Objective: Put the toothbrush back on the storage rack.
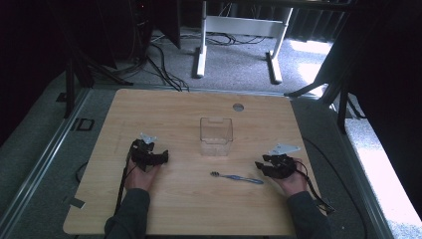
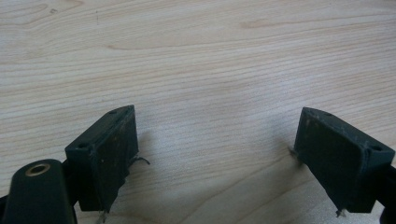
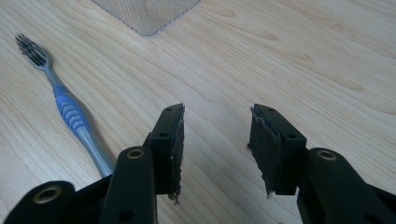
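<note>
Both hands rest low on the table (image 1: 189,107), forearms entering from the near edge. Left gripper (image 1: 163,157): jaws wide apart, nothing between them, pointing toward the table's middle. Right gripper (image 1: 260,166): jaws parted, empty, pointing left. The toothbrush (image 1: 236,177) lies flat just left of it, near the clear box (image 1: 216,136).

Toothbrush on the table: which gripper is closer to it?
Right. The right gripper sits just off the handle end of the toothbrush; the left gripper is farther off, beyond its bristle end.
</note>
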`<state>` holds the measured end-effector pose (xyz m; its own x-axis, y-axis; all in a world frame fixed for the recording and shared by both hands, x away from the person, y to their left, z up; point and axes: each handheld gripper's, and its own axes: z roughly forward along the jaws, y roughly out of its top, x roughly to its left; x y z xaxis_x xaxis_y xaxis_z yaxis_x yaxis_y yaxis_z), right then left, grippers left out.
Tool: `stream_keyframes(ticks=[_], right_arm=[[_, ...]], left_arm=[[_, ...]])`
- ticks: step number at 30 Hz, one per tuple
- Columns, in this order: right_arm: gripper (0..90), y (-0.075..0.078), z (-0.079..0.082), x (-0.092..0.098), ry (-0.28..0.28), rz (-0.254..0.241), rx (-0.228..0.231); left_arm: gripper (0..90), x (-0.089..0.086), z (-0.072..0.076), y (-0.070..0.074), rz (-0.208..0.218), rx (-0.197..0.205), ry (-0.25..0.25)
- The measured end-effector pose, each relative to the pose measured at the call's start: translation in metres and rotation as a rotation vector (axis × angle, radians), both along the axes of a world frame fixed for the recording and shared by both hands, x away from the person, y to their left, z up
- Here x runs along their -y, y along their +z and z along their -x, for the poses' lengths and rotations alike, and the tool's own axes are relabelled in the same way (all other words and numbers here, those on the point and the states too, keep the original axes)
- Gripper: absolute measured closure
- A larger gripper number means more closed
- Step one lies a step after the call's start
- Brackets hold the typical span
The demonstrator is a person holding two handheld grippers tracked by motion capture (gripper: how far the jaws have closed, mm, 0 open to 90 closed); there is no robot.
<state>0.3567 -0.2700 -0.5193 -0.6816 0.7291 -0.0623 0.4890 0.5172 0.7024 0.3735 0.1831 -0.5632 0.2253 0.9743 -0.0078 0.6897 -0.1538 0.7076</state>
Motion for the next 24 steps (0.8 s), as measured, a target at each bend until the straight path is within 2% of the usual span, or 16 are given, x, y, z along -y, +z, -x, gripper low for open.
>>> stream_keyframes(ticks=[13, 24], right_arm=[[53.8, 0.012, 0.002, -0.005, 0.047, 0.031, -0.022], [53.6, 0.022, 0.001, -0.014, 0.086, 0.057, -0.021]], left_arm=[[13.9, 0.0, 0.0, 0.0, 0.001, 0.0, 0.0], [13.9, 0.0, 0.0, 0.0, 0.001, 0.001, 0.001]])
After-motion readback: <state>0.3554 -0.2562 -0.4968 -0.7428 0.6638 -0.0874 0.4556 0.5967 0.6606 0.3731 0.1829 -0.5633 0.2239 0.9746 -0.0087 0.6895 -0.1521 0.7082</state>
